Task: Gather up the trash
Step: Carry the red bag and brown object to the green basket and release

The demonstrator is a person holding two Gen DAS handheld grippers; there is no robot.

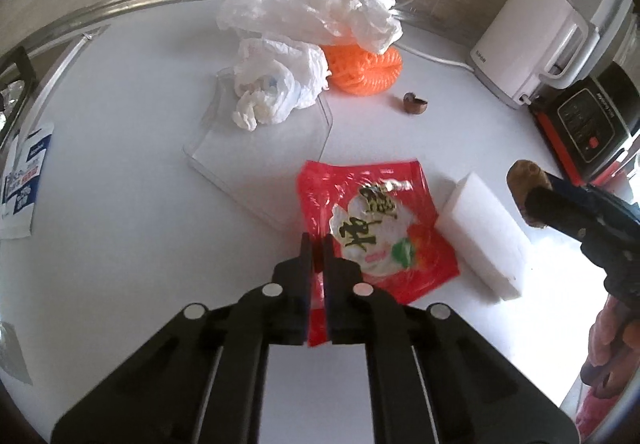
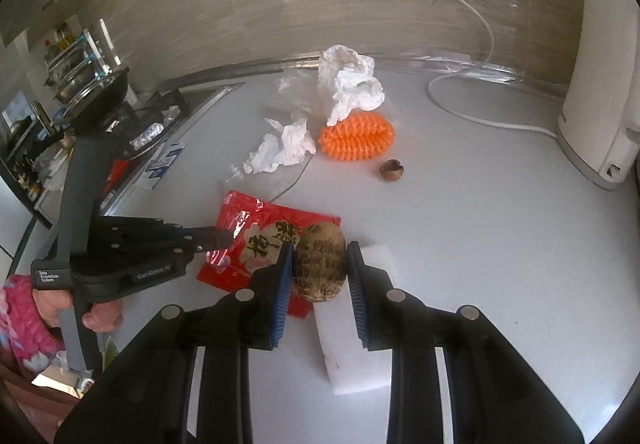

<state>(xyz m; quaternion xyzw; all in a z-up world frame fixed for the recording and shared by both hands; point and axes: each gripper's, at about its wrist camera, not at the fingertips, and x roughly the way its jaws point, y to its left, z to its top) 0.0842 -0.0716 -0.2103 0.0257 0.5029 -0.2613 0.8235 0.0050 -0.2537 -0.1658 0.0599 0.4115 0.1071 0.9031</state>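
A red snack wrapper [image 1: 384, 228] lies on the white counter; my left gripper [image 1: 317, 244] is shut on its near edge. It also shows in the right wrist view [image 2: 256, 240], with the left gripper [image 2: 224, 238] at its left edge. My right gripper [image 2: 319, 256] is shut on a brown, rough round shell [image 2: 320, 268], held above a white foam block [image 2: 352, 348]. In the left wrist view the shell [image 1: 526, 180] and right gripper [image 1: 532, 200] are at the right. Crumpled white tissue [image 1: 276, 88], a clear plastic bag [image 1: 276, 10], orange foam netting [image 1: 364, 72] and a small nut shell [image 1: 414, 100] lie farther back.
A clear plastic lid [image 1: 260, 148] lies under the tissue. A white kettle [image 1: 532, 40] and a black-red appliance [image 1: 588, 124] stand at the right. A white cable [image 2: 472, 116] crosses the back. A stove with a pan [image 2: 104, 100] is at the left. Blue-white packets [image 1: 24, 180] lie at the left edge.
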